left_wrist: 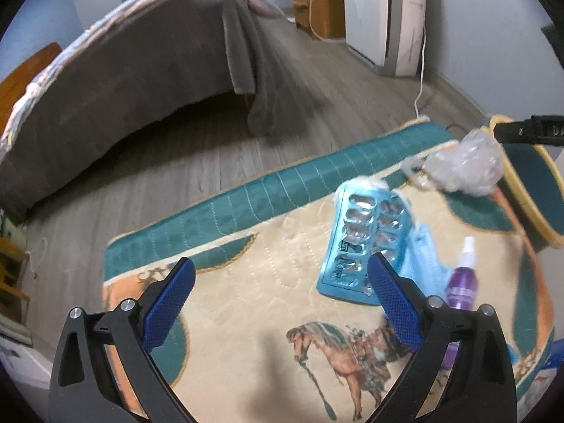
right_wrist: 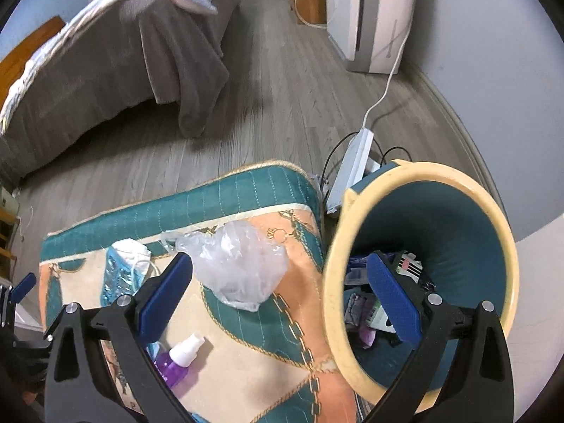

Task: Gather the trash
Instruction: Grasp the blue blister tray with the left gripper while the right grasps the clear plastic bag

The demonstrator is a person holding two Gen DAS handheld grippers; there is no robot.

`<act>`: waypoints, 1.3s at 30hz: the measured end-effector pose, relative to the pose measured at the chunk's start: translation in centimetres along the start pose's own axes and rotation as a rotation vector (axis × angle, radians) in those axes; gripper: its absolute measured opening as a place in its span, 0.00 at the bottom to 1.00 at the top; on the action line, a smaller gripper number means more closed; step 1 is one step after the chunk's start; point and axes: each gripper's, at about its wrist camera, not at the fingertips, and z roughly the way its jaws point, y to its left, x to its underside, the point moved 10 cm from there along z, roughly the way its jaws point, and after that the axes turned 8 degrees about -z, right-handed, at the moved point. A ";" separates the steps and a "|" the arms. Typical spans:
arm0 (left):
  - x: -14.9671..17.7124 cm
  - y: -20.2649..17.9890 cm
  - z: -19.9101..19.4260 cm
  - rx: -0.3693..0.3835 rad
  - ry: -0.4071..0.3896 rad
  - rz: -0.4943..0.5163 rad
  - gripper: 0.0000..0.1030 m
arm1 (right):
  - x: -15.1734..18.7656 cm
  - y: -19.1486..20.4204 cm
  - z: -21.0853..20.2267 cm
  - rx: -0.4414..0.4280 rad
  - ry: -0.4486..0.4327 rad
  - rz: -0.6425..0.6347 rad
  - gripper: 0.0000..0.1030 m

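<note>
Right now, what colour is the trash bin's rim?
Cream yellow, on the trash bin with a teal inside; clearest in the right wrist view.

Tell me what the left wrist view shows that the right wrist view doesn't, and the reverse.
Only the left wrist view shows the horse picture on the mat. Only the right wrist view shows the inside of the trash bin, with trash at its bottom, and the power strip behind it. Both show the blister pack, crumpled plastic bag, purple spray bottle and bed.
</note>
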 end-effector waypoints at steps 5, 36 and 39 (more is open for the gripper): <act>0.0 -1.2 2.1 0.025 0.028 0.050 0.94 | -0.6 0.8 1.6 -0.003 0.023 -0.036 0.94; 2.0 -6.8 4.7 0.257 0.164 0.155 0.49 | 2.1 5.3 4.8 -0.091 0.189 -0.206 0.51; 1.9 -6.4 4.0 0.266 0.163 0.125 0.38 | 2.2 5.3 4.0 -0.100 0.179 -0.200 0.44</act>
